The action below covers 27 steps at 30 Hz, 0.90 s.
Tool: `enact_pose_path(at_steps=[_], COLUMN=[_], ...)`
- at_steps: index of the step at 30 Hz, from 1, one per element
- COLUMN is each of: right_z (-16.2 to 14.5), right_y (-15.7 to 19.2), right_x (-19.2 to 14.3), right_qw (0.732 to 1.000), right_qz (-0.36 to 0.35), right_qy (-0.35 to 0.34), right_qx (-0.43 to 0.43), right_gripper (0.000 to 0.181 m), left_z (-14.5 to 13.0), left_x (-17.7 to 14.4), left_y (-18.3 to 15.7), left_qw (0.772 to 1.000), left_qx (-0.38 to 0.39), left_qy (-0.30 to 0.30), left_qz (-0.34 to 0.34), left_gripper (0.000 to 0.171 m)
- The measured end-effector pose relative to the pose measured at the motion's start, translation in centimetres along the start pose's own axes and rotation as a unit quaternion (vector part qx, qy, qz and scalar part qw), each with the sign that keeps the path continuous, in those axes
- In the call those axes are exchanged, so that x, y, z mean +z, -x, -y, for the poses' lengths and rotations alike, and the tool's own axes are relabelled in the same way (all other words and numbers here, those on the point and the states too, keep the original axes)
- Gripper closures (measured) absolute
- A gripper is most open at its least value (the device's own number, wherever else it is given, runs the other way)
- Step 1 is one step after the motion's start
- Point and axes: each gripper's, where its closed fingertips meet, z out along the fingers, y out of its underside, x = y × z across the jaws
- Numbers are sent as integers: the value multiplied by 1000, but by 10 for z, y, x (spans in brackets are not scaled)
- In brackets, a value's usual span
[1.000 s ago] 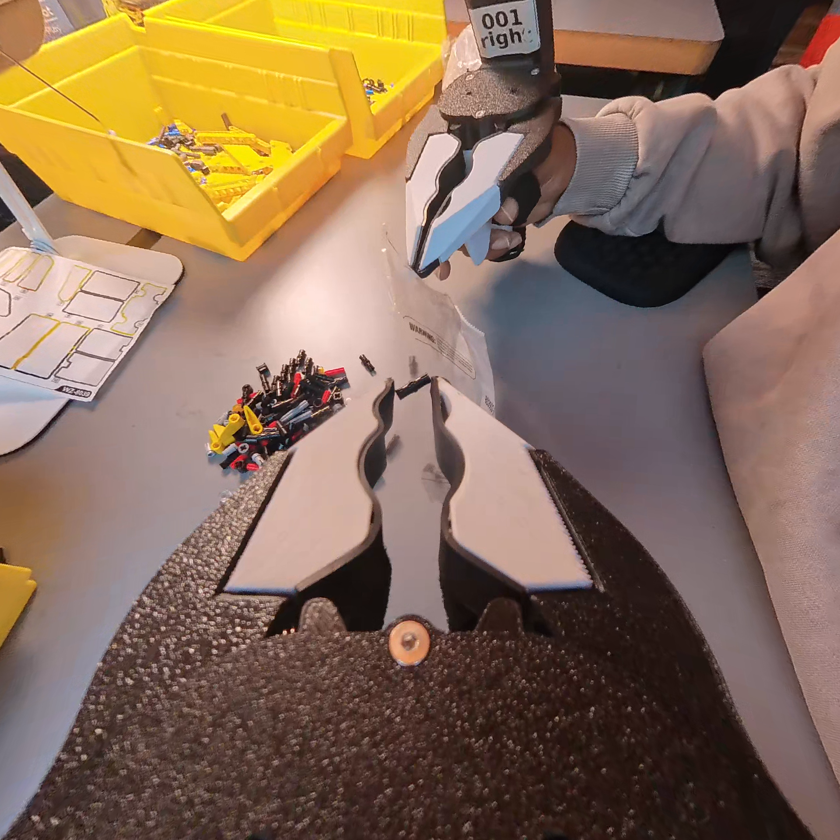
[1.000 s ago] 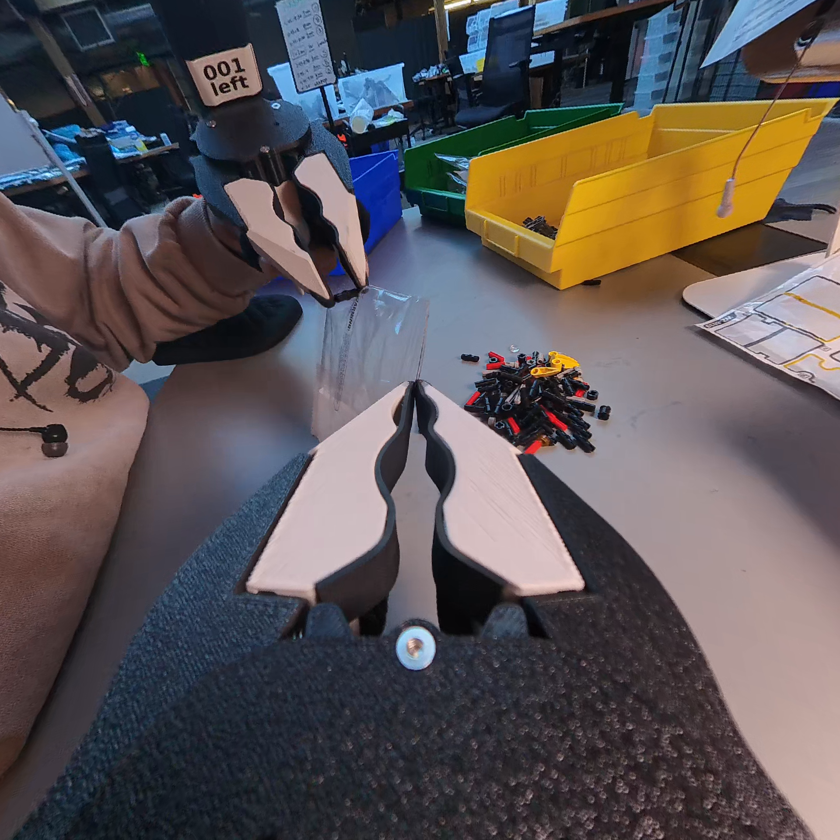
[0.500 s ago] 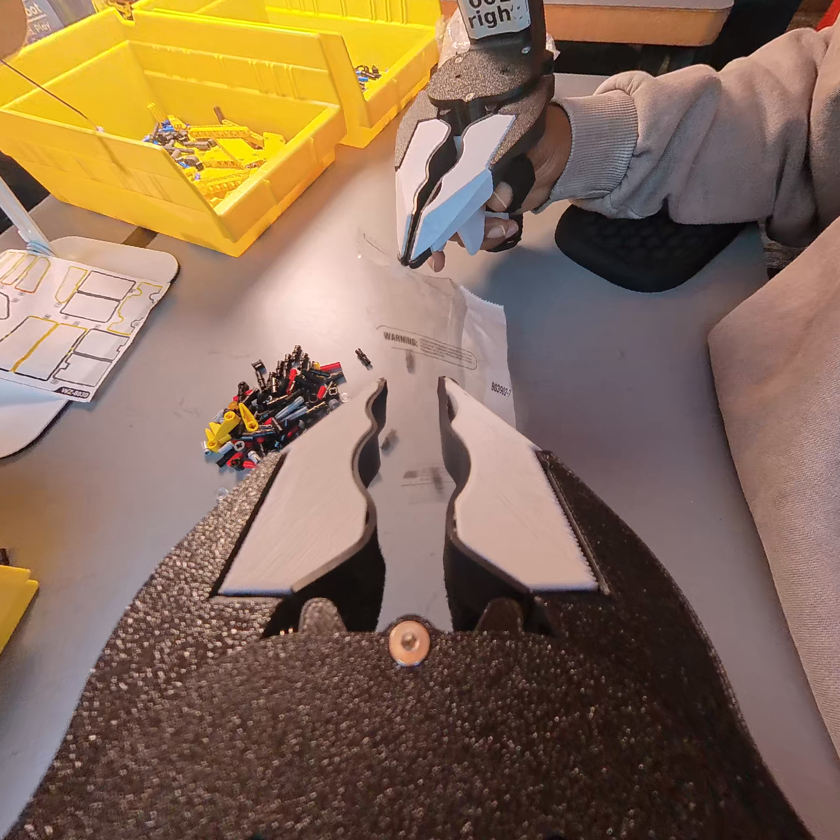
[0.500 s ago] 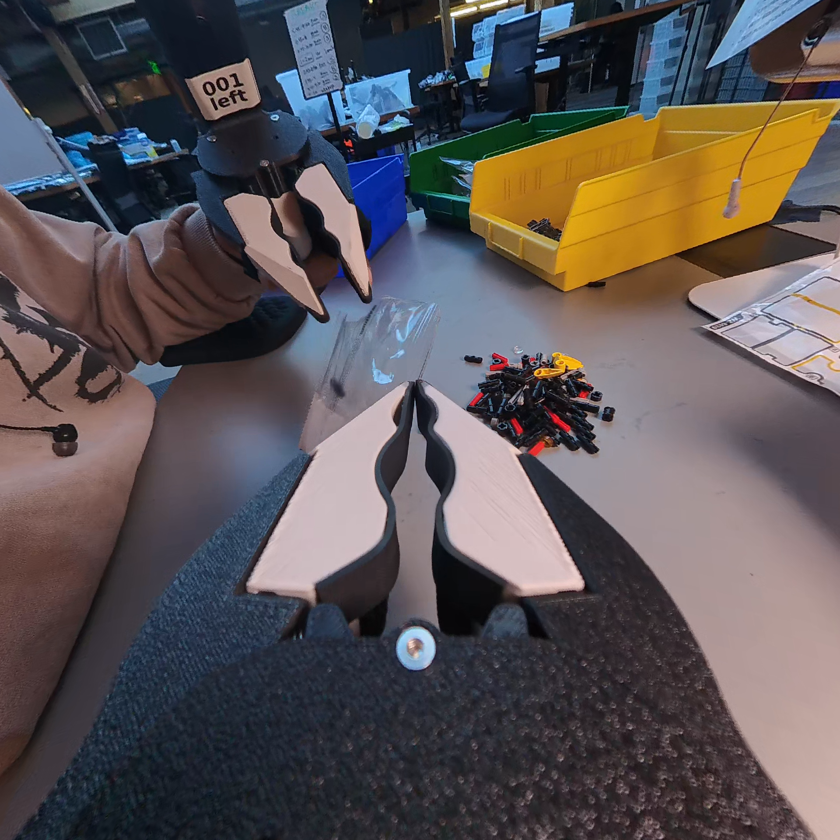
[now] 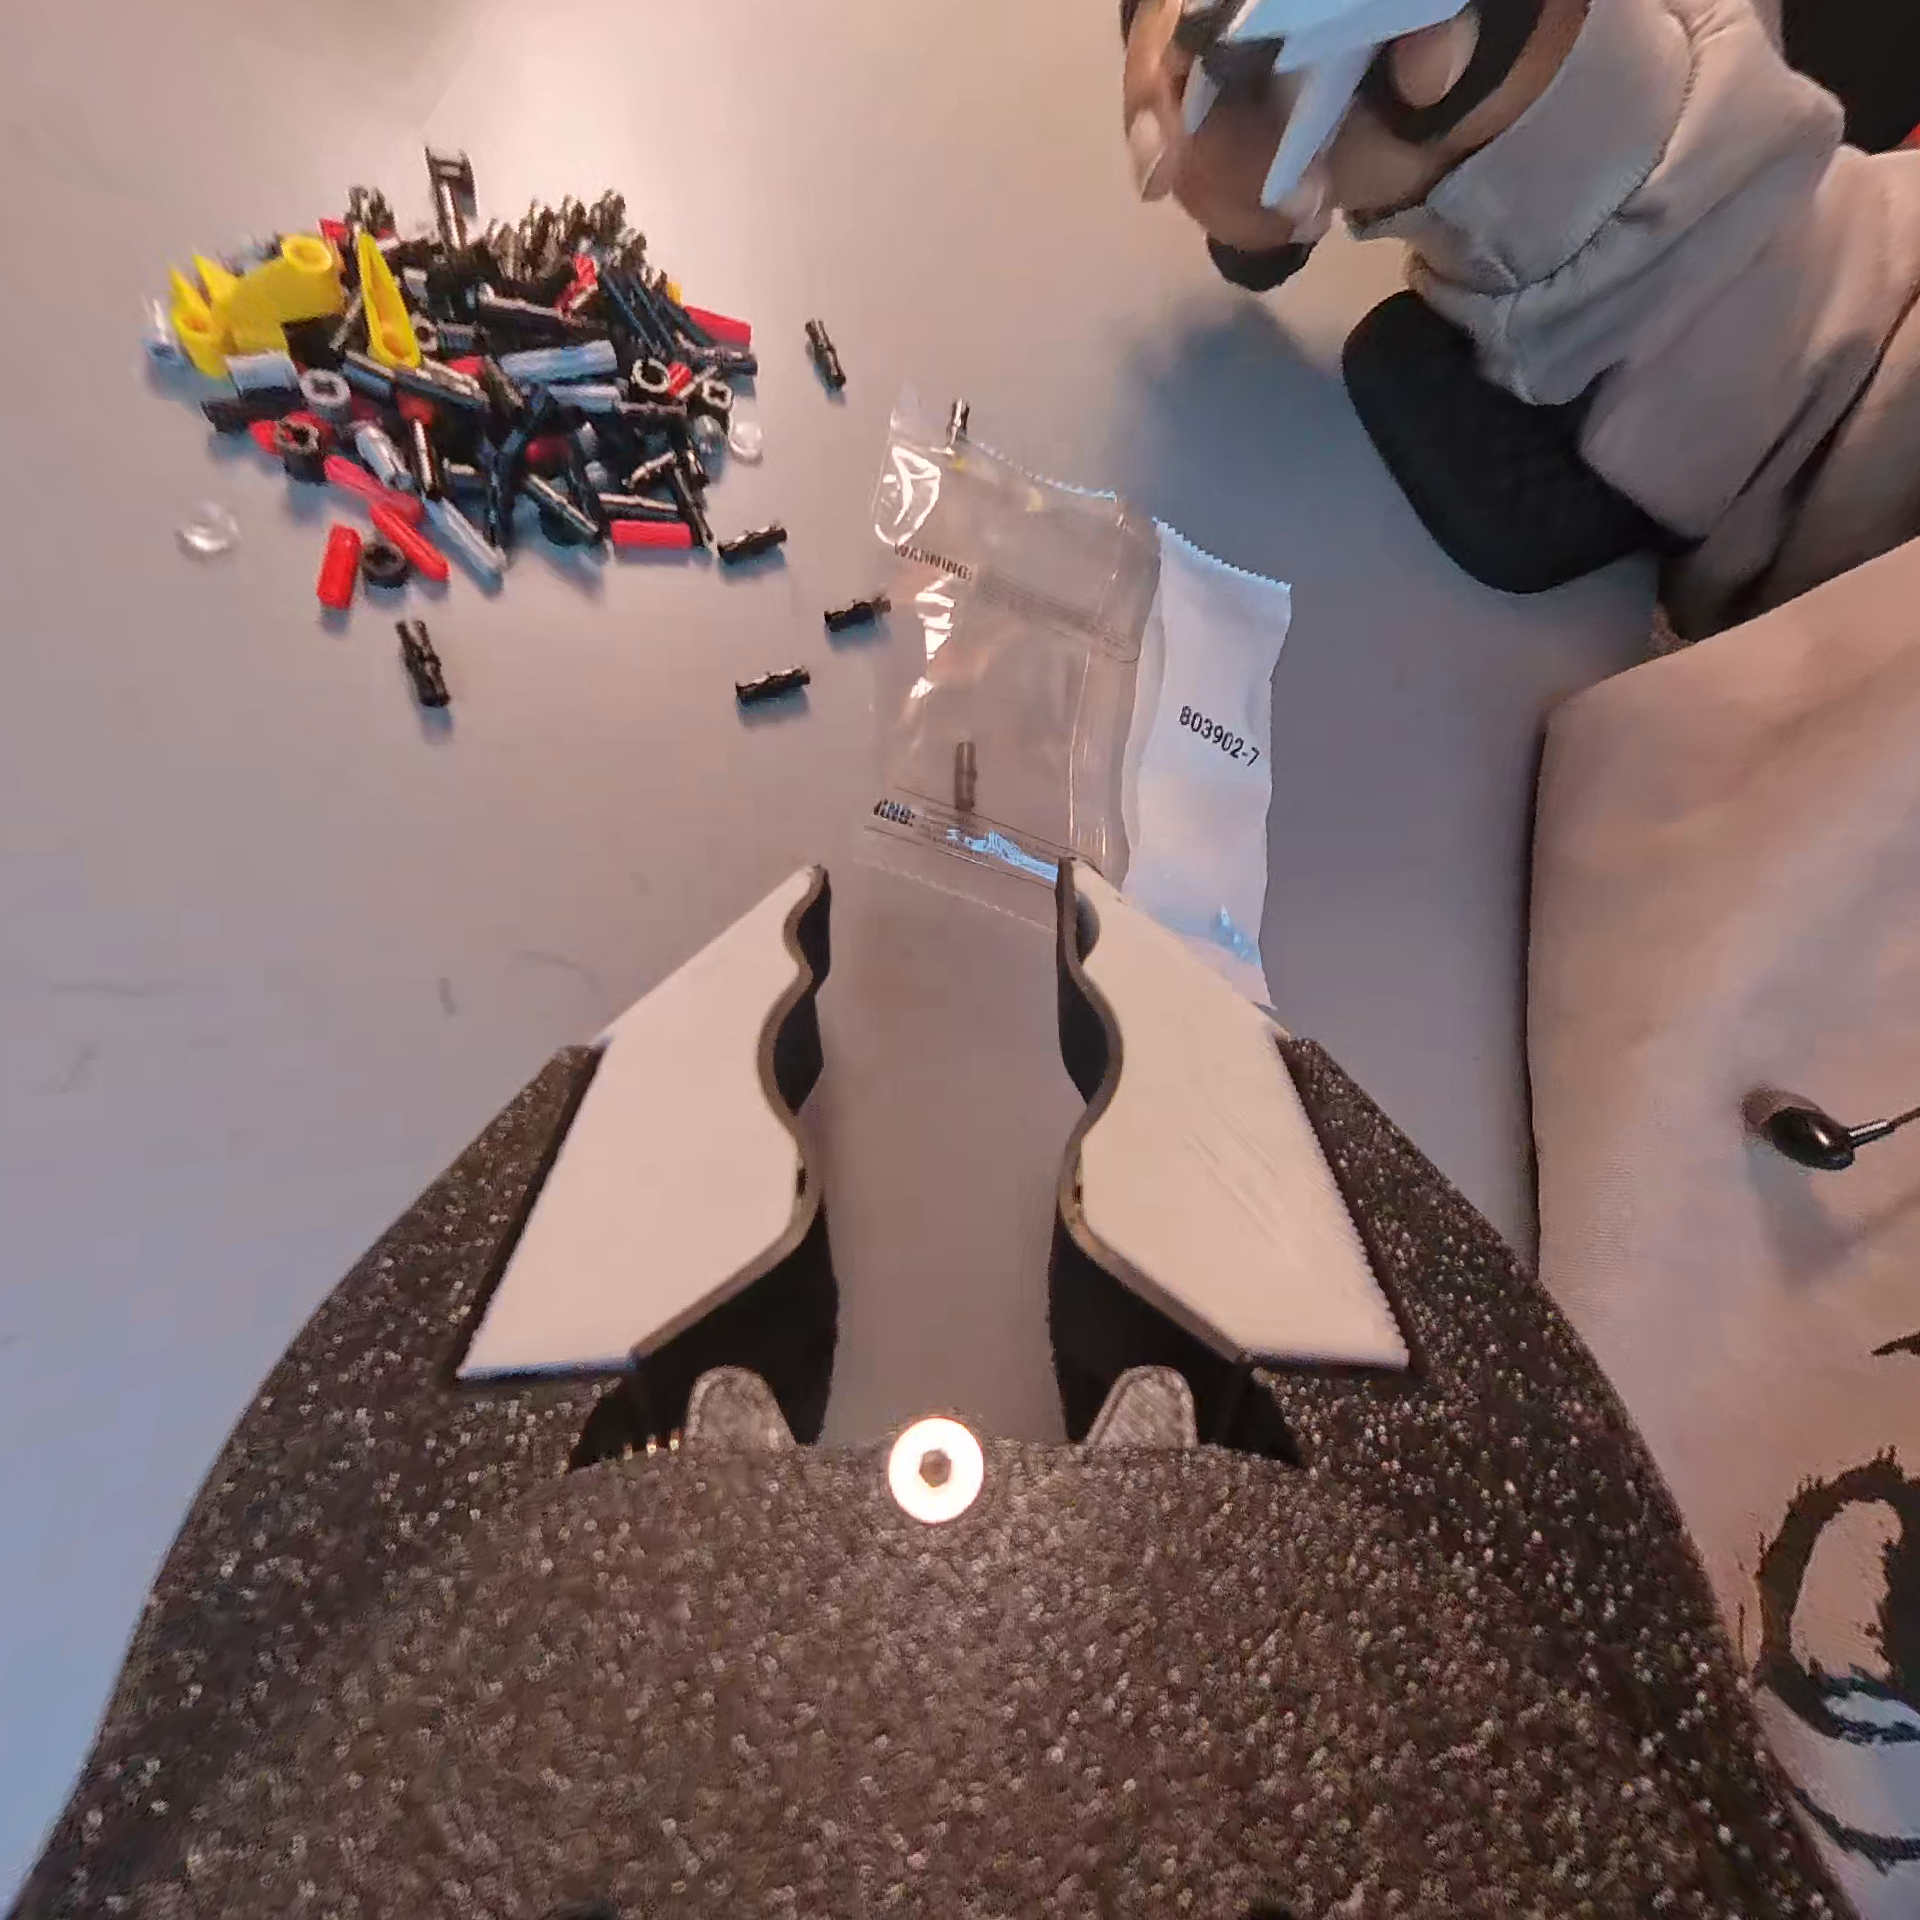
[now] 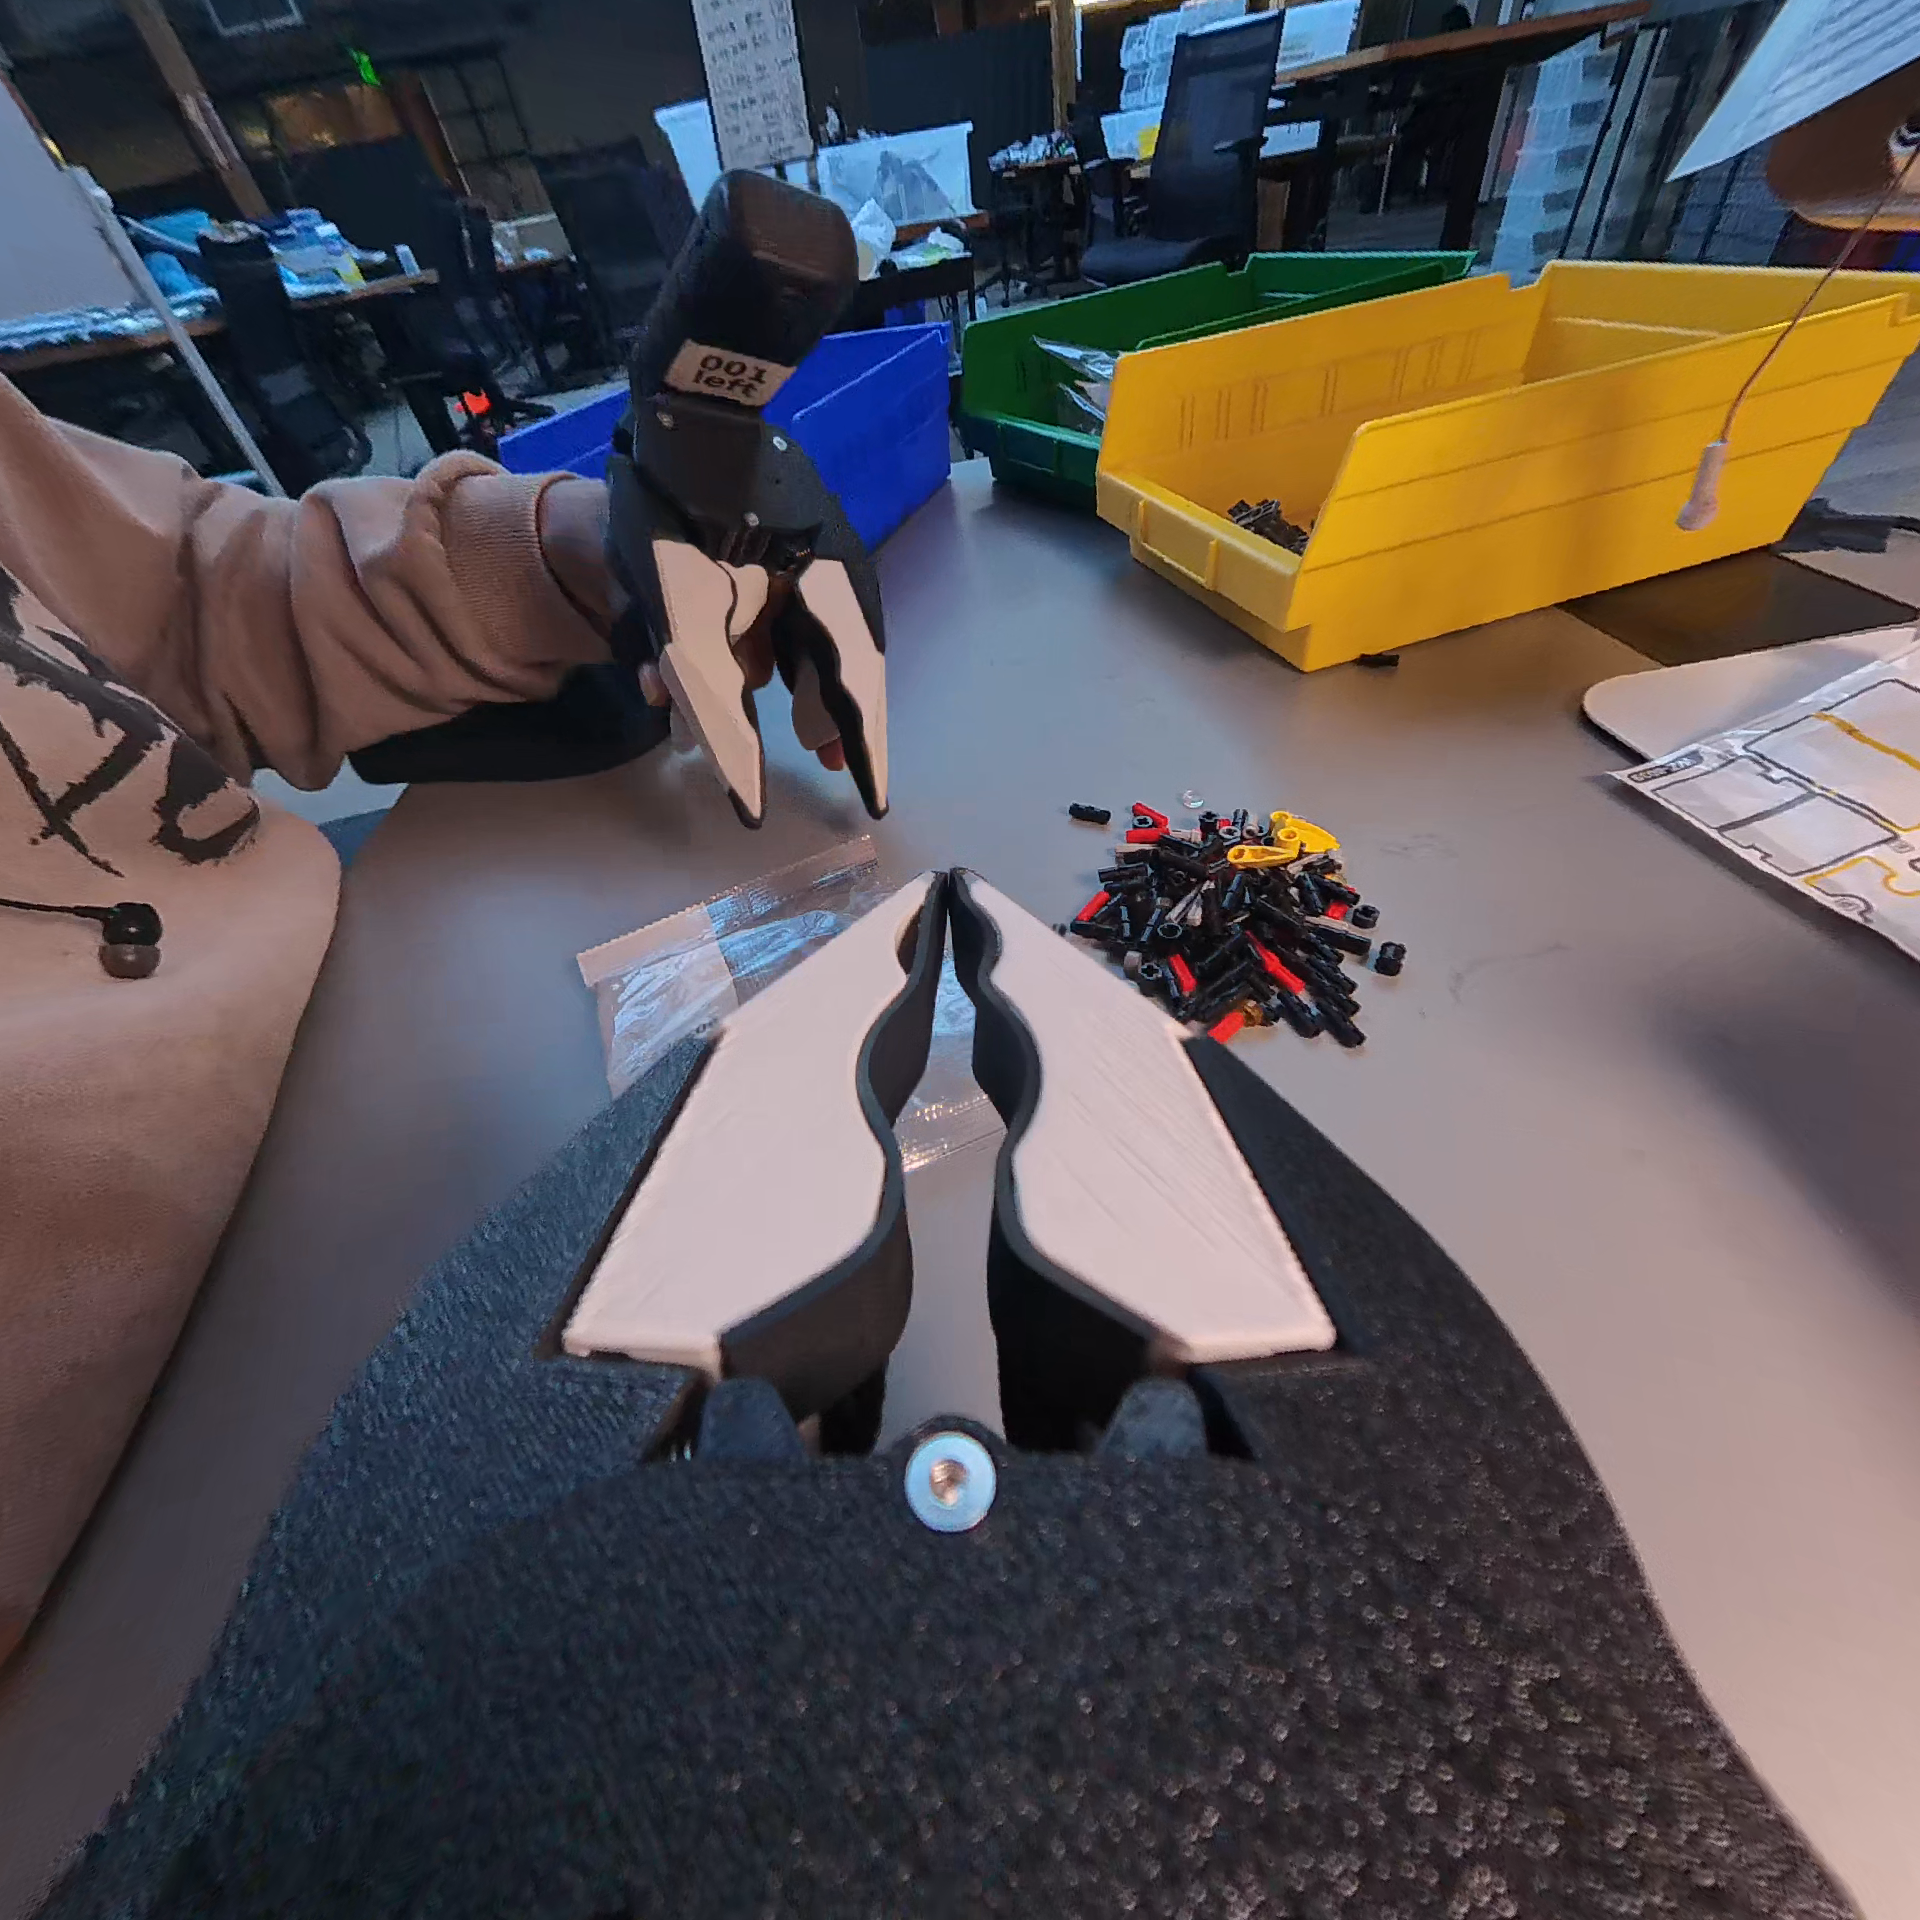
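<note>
A clear, crinkled plastic bag [image 5: 997, 665] with one small black pin inside lies flat on the grey table [image 5: 312, 987], just ahead of the left gripper [image 5: 940, 883], whose jaws stand apart and empty. The right gripper [image 6: 948, 878] has its jaws together, tips over the bag's edge. A pile of small black, red and yellow plastic pieces [image 5: 457, 416] sits left of the left jaws.

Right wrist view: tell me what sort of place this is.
Probably a shared workshop or lab for sorting small building parts. A grey table holds a pile of small plastic pieces and a yellow bin, with more work tables and an office chair behind.
</note>
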Motion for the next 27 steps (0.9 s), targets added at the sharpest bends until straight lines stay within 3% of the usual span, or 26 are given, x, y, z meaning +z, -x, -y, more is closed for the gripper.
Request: enact_pose_path(at_steps=[4, 8, 12, 15, 18, 22, 27], right_z=[5, 3, -1, 3, 12, 20, 23], right_y=[-5, -6, -2, -2, -4, -8, -6], right_x=[-4, -2, 1, -3, -9, -15, -18], right_qw=[1000, 1000, 1000, 1000, 1000, 999, 999], right_qz=[-14, -15, -11, -13, -16, -23, -30], right_qy=[-6, -5, 8, 2, -17, -37, -33], right_qx=[0, 10, -2, -7, 1, 8, -6], right_gripper=[181, 181, 181, 181, 181, 181, 181], left_z=[-5, 1, 13, 38, 68, 87, 50], left_x=[12, 18, 11, -9, -53, -129, -182], left_y=[1, 0, -6, -26, -39, 5, 106], left_qw=[999, 999, 999, 995, 982, 957, 914], left_qx=[-32, -28, 10, 37, 41, 7, -97], left_qy=[11, -8, -29, -93, -182, -269, -252], left_qz=[20, 25, 35, 7, -8, 109, 304], left_gripper=[140, 168, 171, 171, 171, 171, 171])
